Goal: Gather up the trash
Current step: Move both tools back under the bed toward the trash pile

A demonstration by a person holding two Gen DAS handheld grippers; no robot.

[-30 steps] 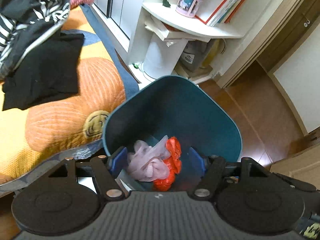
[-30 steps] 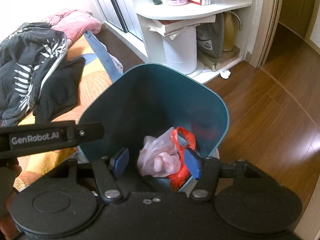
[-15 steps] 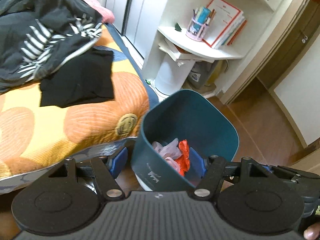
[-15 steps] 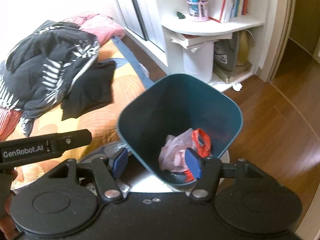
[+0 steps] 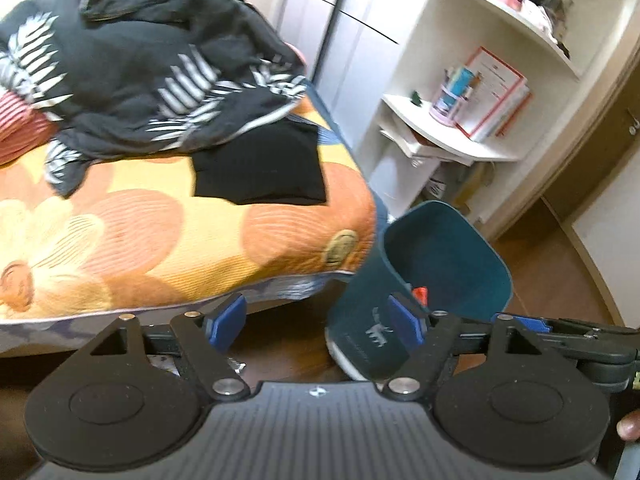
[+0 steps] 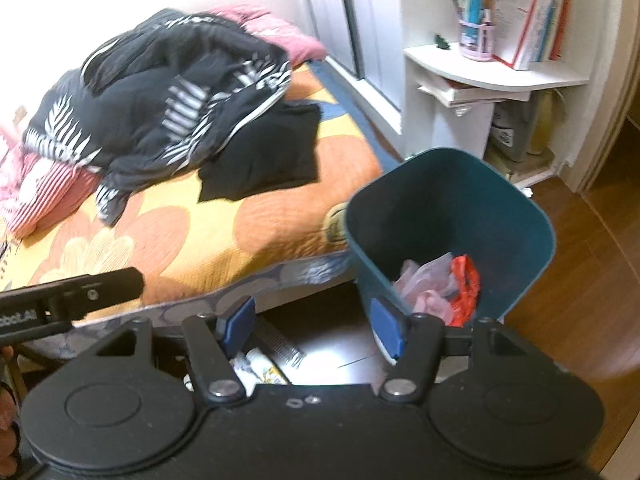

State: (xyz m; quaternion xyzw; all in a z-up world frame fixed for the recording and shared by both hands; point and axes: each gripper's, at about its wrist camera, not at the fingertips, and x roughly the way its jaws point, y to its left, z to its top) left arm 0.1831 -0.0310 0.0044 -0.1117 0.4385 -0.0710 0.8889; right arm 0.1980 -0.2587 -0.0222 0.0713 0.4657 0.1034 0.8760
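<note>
Left gripper (image 5: 316, 322): fingers opening, nothing between them. Right gripper (image 6: 314, 326): fingers wide, empty. Teal bin (image 6: 452, 216) stands on the floor just beside the bed (image 6: 224, 228); pink bag (image 6: 426, 286) and red bag (image 6: 464, 290) lie inside.

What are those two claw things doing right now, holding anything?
Left gripper: jaws opening, nothing between them.
Right gripper: open, holding nothing.
</note>
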